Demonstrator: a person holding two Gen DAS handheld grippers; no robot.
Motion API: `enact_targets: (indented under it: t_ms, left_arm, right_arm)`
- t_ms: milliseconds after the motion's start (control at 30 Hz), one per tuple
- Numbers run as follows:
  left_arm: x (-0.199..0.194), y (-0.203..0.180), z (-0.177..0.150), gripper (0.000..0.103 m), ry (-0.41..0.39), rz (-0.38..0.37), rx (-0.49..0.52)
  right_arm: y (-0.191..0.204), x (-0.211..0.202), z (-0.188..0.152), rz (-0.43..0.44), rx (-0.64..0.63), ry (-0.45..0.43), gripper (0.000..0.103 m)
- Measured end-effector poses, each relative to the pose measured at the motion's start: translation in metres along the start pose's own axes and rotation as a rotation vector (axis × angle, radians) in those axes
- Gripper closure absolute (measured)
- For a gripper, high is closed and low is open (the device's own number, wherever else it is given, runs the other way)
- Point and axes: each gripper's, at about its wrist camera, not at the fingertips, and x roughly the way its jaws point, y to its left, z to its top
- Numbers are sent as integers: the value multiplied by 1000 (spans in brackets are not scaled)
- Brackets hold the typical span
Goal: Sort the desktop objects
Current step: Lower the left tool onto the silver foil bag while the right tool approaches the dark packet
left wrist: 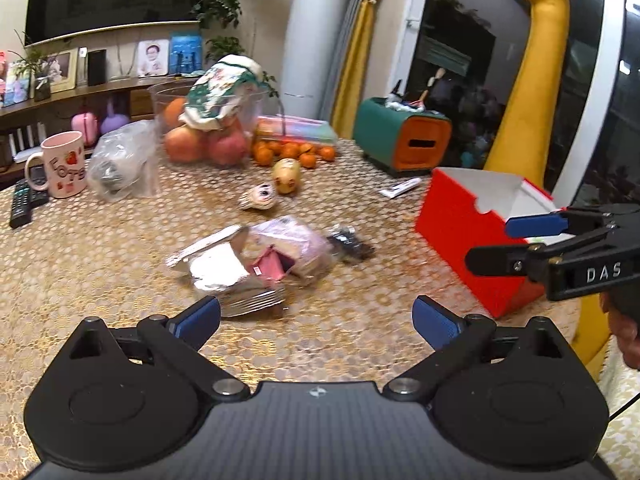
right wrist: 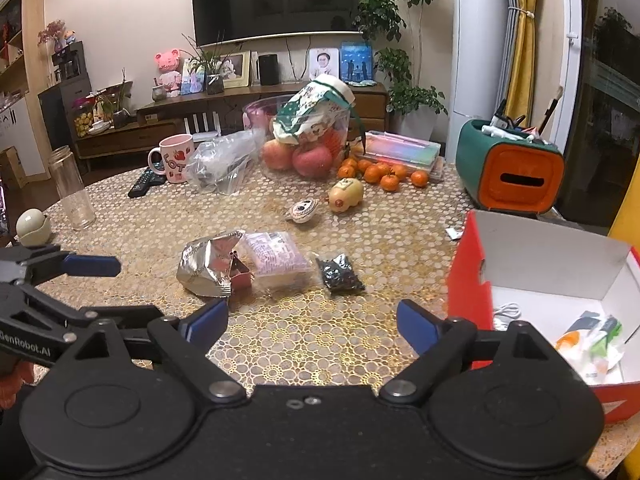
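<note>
A silver foil snack bag (right wrist: 210,266), a pink clear-wrapped packet (right wrist: 276,258) and a small dark packet (right wrist: 339,274) lie together mid-table; they also show in the left wrist view as the foil bag (left wrist: 224,272), pink packet (left wrist: 288,248) and dark packet (left wrist: 349,242). A red open box (right wrist: 468,280) stands to their right and holds a white cable and small packets. My left gripper (left wrist: 316,316) is open and empty, just short of the foil bag. My right gripper (right wrist: 312,322) is open and empty, in front of the packets and beside the box (left wrist: 452,232).
Farther back are a small figurine (right wrist: 303,211), a pig-shaped toy (right wrist: 347,196), tangerines (right wrist: 384,174), a fruit bowl (right wrist: 304,136), a pink mug (right wrist: 176,158), a remote (right wrist: 146,183), a glass jar (right wrist: 72,188) and a green-orange holder (right wrist: 512,168).
</note>
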Motion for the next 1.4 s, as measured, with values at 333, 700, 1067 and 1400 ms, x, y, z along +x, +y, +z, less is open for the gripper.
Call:
enact_targets:
  t_ms: [333,700,1067,1400]
  left_arm:
    - [38,31,11,0,25,77,-60]
    - [76,57,32,0,50,195,-89]
    - [118,72,42,0,147,254,-157]
    - [135,81,38,1,195,242,-202]
  right_arm:
    - [-5,45,2,-12,-12,33,12]
    - [-17,95,9,-9,-34,53,13]
    - [-32,136,12,-12,-15,69,16]
    - [-40,169,10,-19,-1,103,25]
